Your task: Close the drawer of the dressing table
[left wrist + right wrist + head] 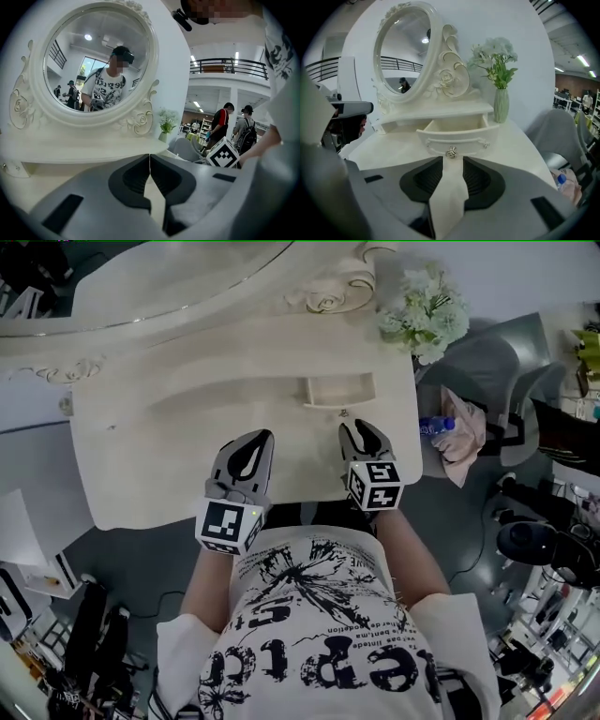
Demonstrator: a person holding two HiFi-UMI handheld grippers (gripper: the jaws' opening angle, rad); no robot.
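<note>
The cream dressing table (141, 456) has a small drawer (339, 390) pulled out under the mirror shelf. In the right gripper view the drawer (454, 133) stands open, its front facing me with a metal knob (451, 151) in the middle. My right gripper (452, 161) is open, its tips just short of the knob and nothing between them. In the head view the right gripper (358, 432) hovers over the tabletop in front of the drawer. My left gripper (253, 448) is beside it to the left, over the tabletop. Its jaws (150, 161) meet at the tips, shut and empty.
An oval mirror (401, 51) in a carved frame stands on the shelf. A vase of white flowers (500, 101) sits at the table's right end. A grey chair (487, 371) with a bottle (437, 425) and cloth is to the right. People stand far off.
</note>
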